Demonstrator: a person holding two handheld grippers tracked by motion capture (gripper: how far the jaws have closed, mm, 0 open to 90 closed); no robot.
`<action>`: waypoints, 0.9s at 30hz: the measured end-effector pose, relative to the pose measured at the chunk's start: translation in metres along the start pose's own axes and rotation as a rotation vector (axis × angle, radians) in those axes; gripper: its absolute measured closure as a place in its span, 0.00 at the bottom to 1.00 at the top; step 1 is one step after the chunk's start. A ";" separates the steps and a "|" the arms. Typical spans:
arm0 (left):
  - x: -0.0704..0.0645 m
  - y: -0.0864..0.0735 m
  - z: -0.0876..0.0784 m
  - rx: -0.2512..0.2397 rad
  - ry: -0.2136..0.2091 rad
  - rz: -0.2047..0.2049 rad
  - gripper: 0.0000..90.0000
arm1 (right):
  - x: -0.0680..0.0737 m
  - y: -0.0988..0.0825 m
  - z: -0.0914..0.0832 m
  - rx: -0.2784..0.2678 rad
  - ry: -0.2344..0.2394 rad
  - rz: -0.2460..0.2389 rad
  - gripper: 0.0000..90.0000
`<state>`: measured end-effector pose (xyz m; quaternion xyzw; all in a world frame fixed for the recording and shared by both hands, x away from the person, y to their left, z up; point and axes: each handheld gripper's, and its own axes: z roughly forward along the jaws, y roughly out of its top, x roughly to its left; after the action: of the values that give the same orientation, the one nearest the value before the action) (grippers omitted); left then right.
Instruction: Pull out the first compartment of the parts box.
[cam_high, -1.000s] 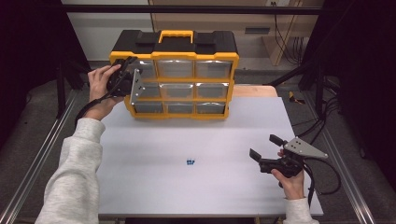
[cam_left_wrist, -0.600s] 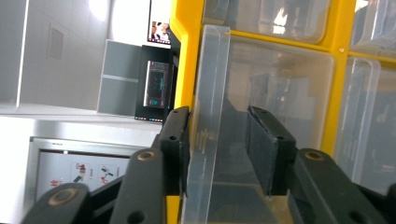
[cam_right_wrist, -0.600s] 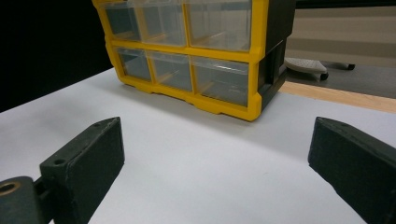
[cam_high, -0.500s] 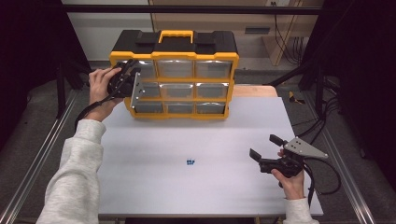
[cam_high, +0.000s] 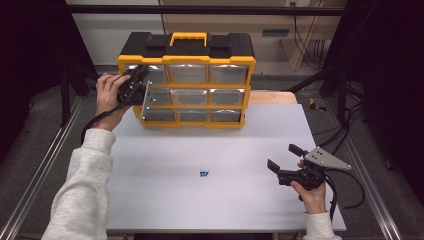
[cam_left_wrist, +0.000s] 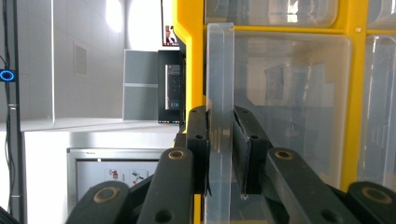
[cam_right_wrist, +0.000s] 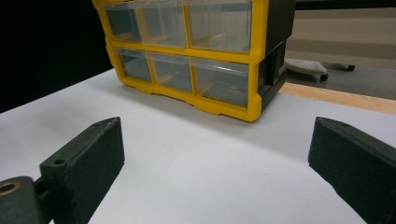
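Left gripper view shows the left gripper (cam_left_wrist: 219, 154) with jaws just closed on the clear pull tab (cam_left_wrist: 219, 84) of a left-column drawer in the yellow organizer (cam_high: 187, 80) — light, stiff, slick plastic, best pinched squarely. Right gripper (cam_high: 284, 162) waits wide open on the white table (cam_high: 165, 200) near a small blue part (cam_high: 203, 174) — nothing blocks the drawer.

Left hand-held gripper (cam_left_wrist: 219, 154) just closed; right hand-held gripper (cam_right_wrist: 215, 163) gapes wide.

The drawer cabinet (cam_high: 187, 80) stands at the table's (cam_high: 225, 205) far edge, a small clip (cam_high: 202, 174) before it.
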<state>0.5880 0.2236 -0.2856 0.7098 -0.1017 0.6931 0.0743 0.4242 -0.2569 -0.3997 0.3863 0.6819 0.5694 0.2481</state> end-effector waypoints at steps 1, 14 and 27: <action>0.000 0.000 0.000 0.000 0.000 0.000 0.87 | 0.000 0.000 0.000 0.001 -0.002 0.003 0.04; -0.001 0.003 -0.003 0.001 0.007 0.014 0.87 | 0.000 0.000 0.000 0.003 0.000 0.000 0.04; -0.001 0.004 -0.013 -0.007 0.006 0.007 0.87 | 0.000 0.000 0.000 0.005 0.000 0.002 0.04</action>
<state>0.5744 0.2226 -0.2867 0.7070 -0.1064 0.6952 0.0746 0.4243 -0.2566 -0.4000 0.3876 0.6830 0.5678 0.2467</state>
